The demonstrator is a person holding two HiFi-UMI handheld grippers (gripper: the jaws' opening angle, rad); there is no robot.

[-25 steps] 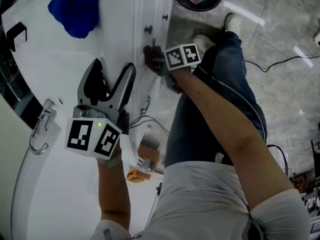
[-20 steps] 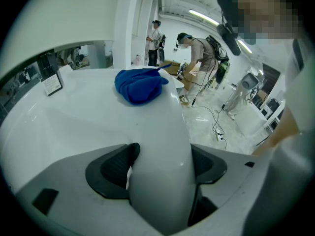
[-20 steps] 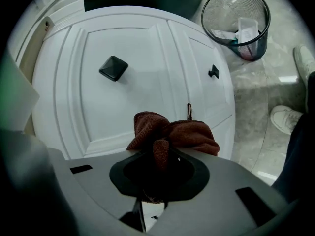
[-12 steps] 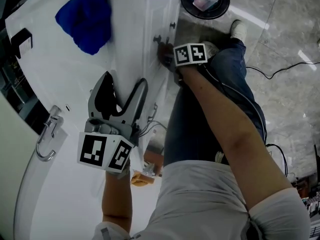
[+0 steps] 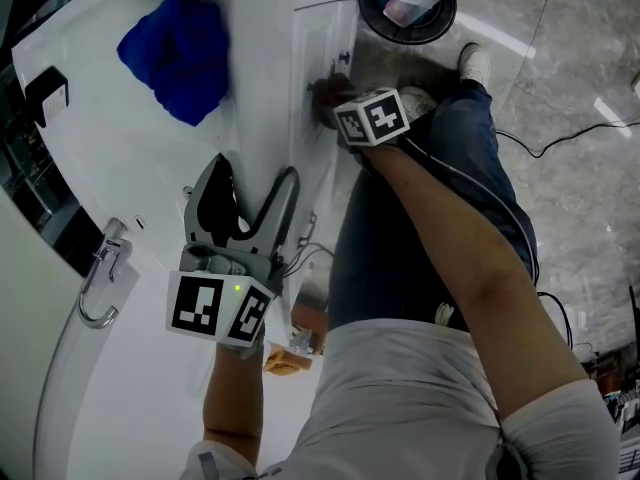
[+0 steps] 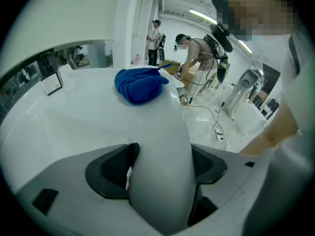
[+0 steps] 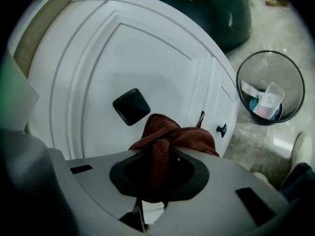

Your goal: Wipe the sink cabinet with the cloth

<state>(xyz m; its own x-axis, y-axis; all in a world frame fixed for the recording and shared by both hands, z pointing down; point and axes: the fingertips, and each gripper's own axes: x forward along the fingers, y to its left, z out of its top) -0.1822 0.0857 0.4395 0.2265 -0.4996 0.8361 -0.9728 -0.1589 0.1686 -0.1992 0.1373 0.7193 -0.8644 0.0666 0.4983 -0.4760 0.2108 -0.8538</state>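
The right hand-held gripper point(image 7: 156, 168) is clenched on a reddish-brown terry cloth point(image 7: 170, 139), which bunches out past the jaws and covers their tips. Straight ahead of it and very close stands the white panelled door of the sink cabinet point(image 7: 123, 58). No view shows whether the cloth already presses on the door. A black square knob point(image 7: 131, 106) sits on the door just beyond the cloth and slightly to its left in the right gripper view. A smaller dark knob point(image 7: 221, 129) lies off to the right.

The next stroke turns on this relation: the cloth meets the door face-on, and most of the bare panel spreads out beyond the square knob. I judge the panel's long axis to run up and down the cabinet front. A stroke along that axis would have to skirt the knob, or the loose folds of the cloth may catch on it.

The left hand-held gripper point(image 5: 252, 183) is released and grasps nothing. Its 2 jaws are spread wide, astride the rounded front edge of the white tabletop point(image 5: 130, 168), and I cannot tell whether its pads touch that edge. A crumpled blue cloth point(image 5: 175, 53) lies on the tabletop well ahead of it.

The right hand-held gripper is plainly the nearer one to the door. The left hangs up at the tabletop, apart from the door's face.
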